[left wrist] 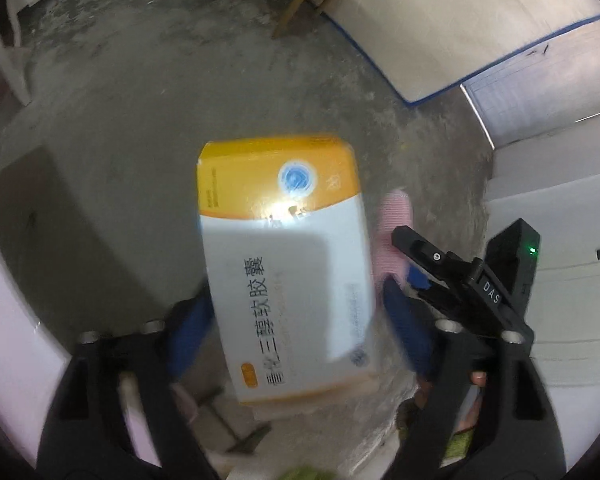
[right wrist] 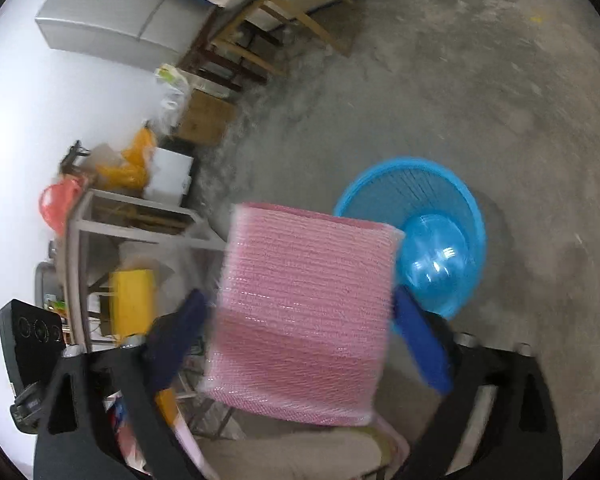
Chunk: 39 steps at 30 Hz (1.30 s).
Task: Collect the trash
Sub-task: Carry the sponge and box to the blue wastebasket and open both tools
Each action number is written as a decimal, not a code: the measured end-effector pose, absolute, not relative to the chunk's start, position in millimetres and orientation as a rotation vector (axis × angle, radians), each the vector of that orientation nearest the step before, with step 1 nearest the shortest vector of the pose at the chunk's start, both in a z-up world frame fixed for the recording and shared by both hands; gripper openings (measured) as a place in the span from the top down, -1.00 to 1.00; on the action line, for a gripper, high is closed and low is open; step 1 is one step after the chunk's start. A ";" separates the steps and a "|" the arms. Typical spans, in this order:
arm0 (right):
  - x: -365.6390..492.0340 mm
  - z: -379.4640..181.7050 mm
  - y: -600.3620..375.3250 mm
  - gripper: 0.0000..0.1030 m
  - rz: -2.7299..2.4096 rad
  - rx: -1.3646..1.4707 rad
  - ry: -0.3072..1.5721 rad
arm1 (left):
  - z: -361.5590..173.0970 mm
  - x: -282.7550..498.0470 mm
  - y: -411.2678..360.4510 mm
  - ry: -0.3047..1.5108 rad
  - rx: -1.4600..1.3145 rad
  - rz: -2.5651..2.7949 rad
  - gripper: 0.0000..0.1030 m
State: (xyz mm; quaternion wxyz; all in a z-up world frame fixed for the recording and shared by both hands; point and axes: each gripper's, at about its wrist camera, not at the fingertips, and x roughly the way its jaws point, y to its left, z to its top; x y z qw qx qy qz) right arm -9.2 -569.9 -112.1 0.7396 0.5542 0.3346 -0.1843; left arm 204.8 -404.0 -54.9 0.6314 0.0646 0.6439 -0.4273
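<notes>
My left gripper (left wrist: 296,328) is shut on a white and orange medicine box (left wrist: 284,256) with Chinese print, held above the concrete floor. My right gripper (right wrist: 300,336) is shut on a pink ribbed foam pad (right wrist: 304,312), held in the air. A blue plastic wastebasket (right wrist: 428,200) stands on the floor just beyond and right of the pink pad, with a clear blue liner inside. In the left wrist view the right gripper's black body (left wrist: 472,280) and a bit of the pink pad (left wrist: 394,236) show to the right of the box.
A cream mat with blue edging (left wrist: 440,28) lies on the floor ahead. Wooden chairs (right wrist: 260,28), a grey cabinet (right wrist: 112,16), cardboard boxes (right wrist: 204,116), bags and a metal rack (right wrist: 112,240) with clutter line the left wall. A white wall (left wrist: 560,240) is at the right.
</notes>
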 end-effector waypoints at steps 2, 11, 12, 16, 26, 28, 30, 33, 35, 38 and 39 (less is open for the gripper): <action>-5.4 -133.1 -591.0 -0.88 -0.481 1.208 0.764 | -63.7 204.9 -421.5 1.453 0.154 -0.947 -0.73; -38.3 -176.5 -595.7 -0.88 -0.559 1.233 0.793 | -77.8 188.7 -406.4 1.400 0.222 -0.935 -0.73; -46.0 -176.0 -589.0 -0.88 -0.558 1.222 0.795 | -72.3 181.9 -396.4 1.377 0.237 -0.941 -0.73; -71.5 -161.9 -566.7 -0.88 -0.569 1.156 0.815 | -49.2 157.9 -351.0 1.277 0.255 -0.960 -0.73; -45.3 -68.5 -470.5 -0.88 -0.518 0.650 0.854 | -24.9 101.6 -214.3 1.191 0.149 -0.953 -0.73; -27.1 -54.7 -446.4 -0.88 -0.519 0.539 0.874 | -17.6 90.2 -184.9 1.120 0.127 -0.909 -0.73; -5.6 -33.5 -415.2 -0.88 -0.523 0.401 0.864 | -7.0 74.9 -158.5 1.032 0.138 -0.876 -0.73; 15.9 -3.2 -374.9 -0.88 -0.456 0.259 0.797 | 0.9 61.9 -125.6 0.974 0.121 -0.788 -0.73; 30.3 17.6 -343.8 -0.88 -0.404 0.170 0.750 | 2.3 58.7 -104.8 0.979 0.048 -0.749 -0.73; 49.5 33.8 -309.1 -0.88 -0.355 0.038 0.746 | 2.3 58.9 -72.6 0.999 -0.061 -0.695 -0.73; 53.4 36.8 -301.1 -0.88 -0.345 0.013 0.744 | 3.6 58.3 -60.8 0.991 -0.088 -0.670 -0.73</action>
